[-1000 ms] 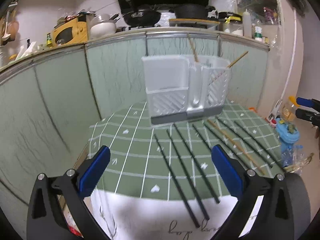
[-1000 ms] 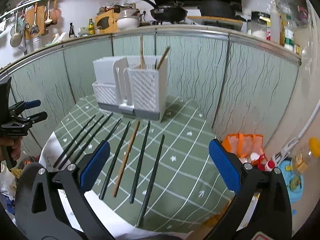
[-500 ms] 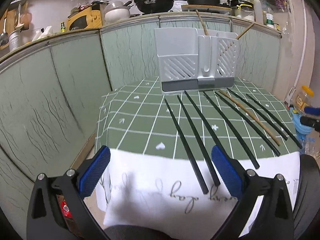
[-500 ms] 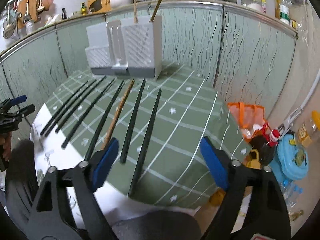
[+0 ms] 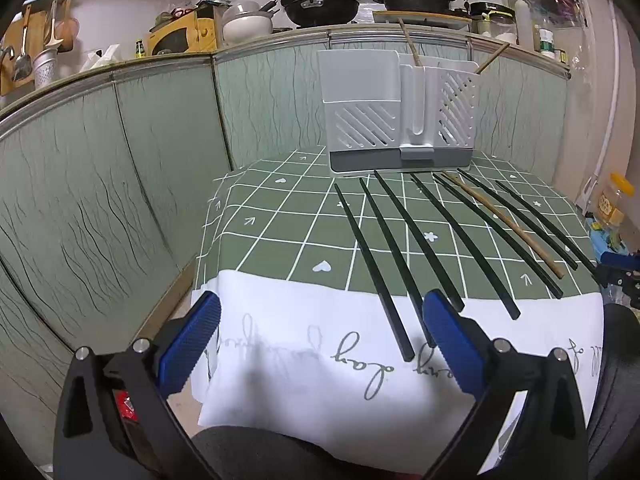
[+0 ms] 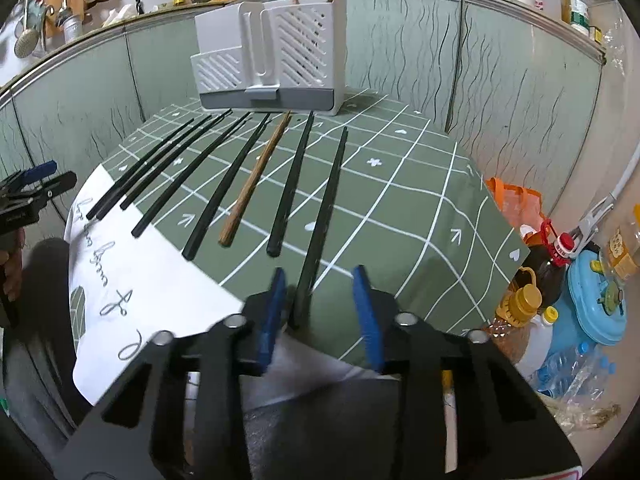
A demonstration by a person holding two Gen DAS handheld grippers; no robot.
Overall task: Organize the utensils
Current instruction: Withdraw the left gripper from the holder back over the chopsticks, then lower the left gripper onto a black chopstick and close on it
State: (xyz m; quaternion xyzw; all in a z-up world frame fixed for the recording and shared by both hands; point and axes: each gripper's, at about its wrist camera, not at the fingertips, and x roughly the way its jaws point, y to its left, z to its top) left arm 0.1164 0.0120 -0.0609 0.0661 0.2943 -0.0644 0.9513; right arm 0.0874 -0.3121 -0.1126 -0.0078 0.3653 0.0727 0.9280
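Chopsticks (image 6: 248, 168) lie fanned in a row on the green checked cloth (image 6: 400, 208), thin ends toward the white holder (image 6: 272, 60) at the far edge; seven black, one wooden stick (image 6: 256, 184) among them. Two more wooden sticks stand tilted in the holder's right compartment. Right gripper (image 6: 320, 312) sits at the near end of the rightmost black chopstick (image 6: 326, 208); its jaws are closing, the stick between the blue pads (image 6: 366, 316), close against the left pad, clear gap to the right one. Left gripper (image 5: 320, 344) hovers over the white cloth hem (image 5: 304, 360), jaws wide, nothing between them, right pad just beside the leftmost sticks' ends.
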